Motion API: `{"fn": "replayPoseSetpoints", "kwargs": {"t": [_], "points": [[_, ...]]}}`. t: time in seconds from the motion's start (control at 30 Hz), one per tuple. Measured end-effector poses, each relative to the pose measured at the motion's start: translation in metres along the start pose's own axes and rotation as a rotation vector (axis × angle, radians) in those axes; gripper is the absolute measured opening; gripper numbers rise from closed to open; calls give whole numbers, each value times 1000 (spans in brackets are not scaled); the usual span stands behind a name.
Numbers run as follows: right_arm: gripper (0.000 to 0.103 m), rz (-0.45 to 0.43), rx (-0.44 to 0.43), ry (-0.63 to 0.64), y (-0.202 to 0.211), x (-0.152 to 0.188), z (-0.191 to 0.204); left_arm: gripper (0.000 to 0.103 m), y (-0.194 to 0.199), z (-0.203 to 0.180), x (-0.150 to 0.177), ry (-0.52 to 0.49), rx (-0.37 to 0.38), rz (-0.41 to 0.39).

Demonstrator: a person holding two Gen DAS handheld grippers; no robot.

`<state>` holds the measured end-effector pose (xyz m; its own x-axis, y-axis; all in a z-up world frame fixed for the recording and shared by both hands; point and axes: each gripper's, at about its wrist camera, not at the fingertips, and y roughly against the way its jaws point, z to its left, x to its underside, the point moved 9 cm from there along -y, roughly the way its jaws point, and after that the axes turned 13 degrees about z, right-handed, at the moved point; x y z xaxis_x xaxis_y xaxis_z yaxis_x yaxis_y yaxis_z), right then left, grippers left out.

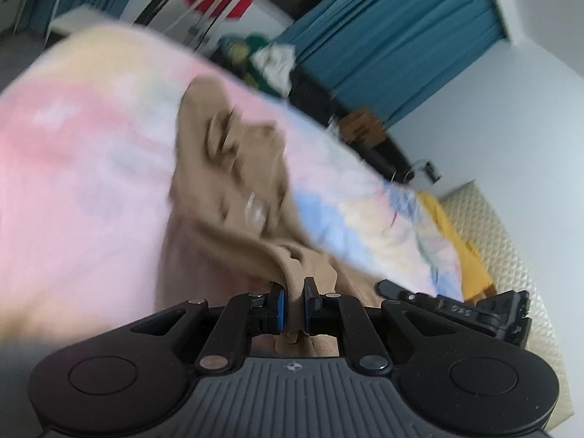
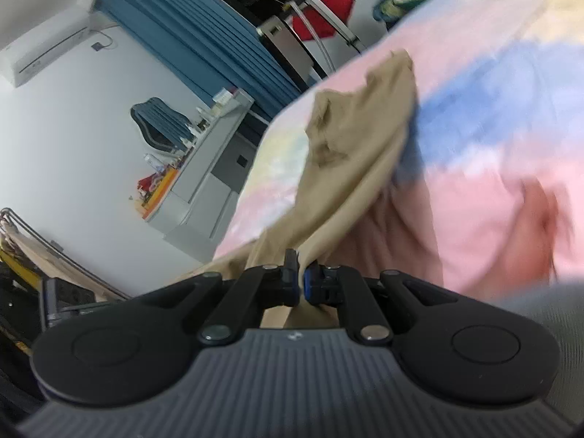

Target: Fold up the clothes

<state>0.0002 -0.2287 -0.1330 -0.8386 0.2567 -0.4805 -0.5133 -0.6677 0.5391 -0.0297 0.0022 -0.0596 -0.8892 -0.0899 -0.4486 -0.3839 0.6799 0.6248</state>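
Observation:
A tan garment point(image 1: 233, 182) lies crumpled on a pastel pink, blue and yellow bed cover point(image 1: 80, 168). My left gripper point(image 1: 294, 297) is shut on a bunched edge of the tan garment, which runs between its blue pads. In the right wrist view the same tan garment point(image 2: 350, 153) stretches away over the bed cover point(image 2: 492, 138). My right gripper point(image 2: 301, 273) is shut on another edge of it. The right gripper's black body point(image 1: 474, 310) shows at the right of the left wrist view. Both views are motion-blurred.
Blue curtains point(image 1: 394, 33) hang behind the bed. A pile of clothes point(image 1: 270, 58) lies at the bed's far side, with a yellow cloth point(image 1: 460, 241) at the right. A grey desk point(image 2: 215, 168) and an office chair point(image 2: 160, 120) stand by the white wall.

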Motion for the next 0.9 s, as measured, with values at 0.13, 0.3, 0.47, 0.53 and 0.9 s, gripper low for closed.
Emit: {"fn": "replayPoseSetpoints", "kwargs": {"t": [0.13, 0.3, 0.47, 0.53, 0.9], "points": [[7, -85, 17, -2, -8, -62, -2, 10, -12, -2, -73, -25, -50, -80], [7, -178, 148, 58, -47, -144, -10, 10, -49, 11, -171, -49, -130, -139], [7, -177, 220, 32, -105, -199, -49, 11, -112, 50, -236, -118, -257, -136], [7, -163, 251, 20, -131, -211, -70, 11, -141, 72, -252, -124, -305, -115], [8, -70, 298, -13, -181, -206, -118, 29, -208, 140, -261, -92, -380, -25]]}}
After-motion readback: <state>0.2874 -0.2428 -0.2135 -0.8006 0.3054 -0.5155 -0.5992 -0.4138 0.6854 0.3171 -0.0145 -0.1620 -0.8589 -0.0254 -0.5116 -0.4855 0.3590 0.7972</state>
